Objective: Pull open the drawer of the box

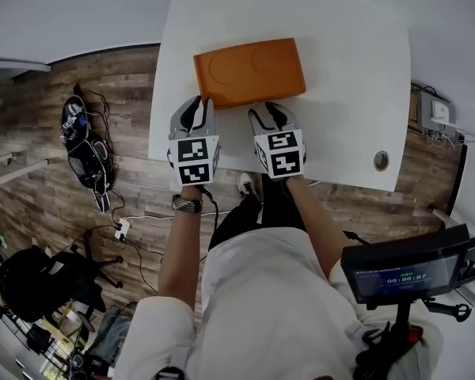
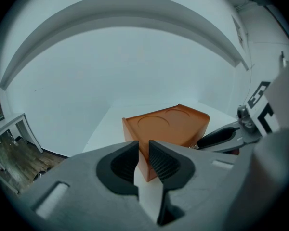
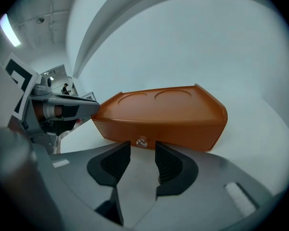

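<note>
Worktop [image 1: 348, 93] in plain white carried a flat orange box [image 1: 249, 71] with rounded corners and two shallow round recesses in its lid, lying toward 11 o'clock of the surface's middle in the head view. The left claw [image 2: 143, 144] stood at the box's 7 o'clock corner, its jaws only a narrow slit apart and closed on that corner, which filled the gap between the ribbed black pads [image 2: 164, 160]. The right claw [image 3: 142, 146] stood at the box's 5 o'clock, facing the drawer front [image 3: 183, 131], which sat flush with the box. Its jaws were wide apart and gripped nothing. The drawer's small clear knob [image 3: 141, 142] sat just beyond the tips, in line with the gap and touching neither pad. A brown plank floor [image 1: 79, 172] lay past the worktop's edge at 9 o'clock.
</note>
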Motion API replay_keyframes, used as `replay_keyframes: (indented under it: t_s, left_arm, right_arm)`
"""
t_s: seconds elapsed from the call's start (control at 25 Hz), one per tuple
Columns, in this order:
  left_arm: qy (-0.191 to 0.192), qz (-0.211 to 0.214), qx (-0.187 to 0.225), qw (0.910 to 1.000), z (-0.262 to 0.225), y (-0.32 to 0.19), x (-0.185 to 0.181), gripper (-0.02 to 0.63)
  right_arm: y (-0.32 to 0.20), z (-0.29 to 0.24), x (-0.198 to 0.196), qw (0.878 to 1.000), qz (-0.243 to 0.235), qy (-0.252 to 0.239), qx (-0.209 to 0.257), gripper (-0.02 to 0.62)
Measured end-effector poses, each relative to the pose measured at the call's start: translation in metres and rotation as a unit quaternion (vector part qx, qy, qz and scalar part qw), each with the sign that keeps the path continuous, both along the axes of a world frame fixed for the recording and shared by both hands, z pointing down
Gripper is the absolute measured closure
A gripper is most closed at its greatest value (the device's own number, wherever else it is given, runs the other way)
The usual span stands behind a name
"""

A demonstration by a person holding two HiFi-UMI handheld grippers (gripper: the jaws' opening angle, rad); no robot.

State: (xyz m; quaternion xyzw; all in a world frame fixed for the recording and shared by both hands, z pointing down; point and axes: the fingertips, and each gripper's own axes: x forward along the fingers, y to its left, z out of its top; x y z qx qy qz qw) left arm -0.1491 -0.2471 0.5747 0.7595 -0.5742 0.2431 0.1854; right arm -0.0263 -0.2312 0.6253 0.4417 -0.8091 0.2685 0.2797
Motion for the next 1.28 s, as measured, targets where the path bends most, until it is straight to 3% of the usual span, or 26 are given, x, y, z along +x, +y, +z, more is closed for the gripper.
replay_keyframes:
  t_s: [0.36,0.64,1.28]
  left_arm:
    - [-0.008,-0.002,0.0,1.0,-0.0071,-0.002,0.0049,0.537]
    - [-0.012,-0.011,0.0,0.9999,-0.0071,0.0006,0.0053,0.537]
    - [0.012,-0.021,-0.012,0.9996,-0.0027,-0.0022,0.0031,0.537]
  right_arm:
    - [-0.0059,0.0016,0.0,1.0,0.021,-0.005,-0.014,0.446]
    - [-0.0061,0.0024,-0.0022,0.999,0.025,-0.002,-0.023,0.522]
    - [-0.0072,0.0057,-0.0045,0.999,0.019,0.002,-0.034,0.526]
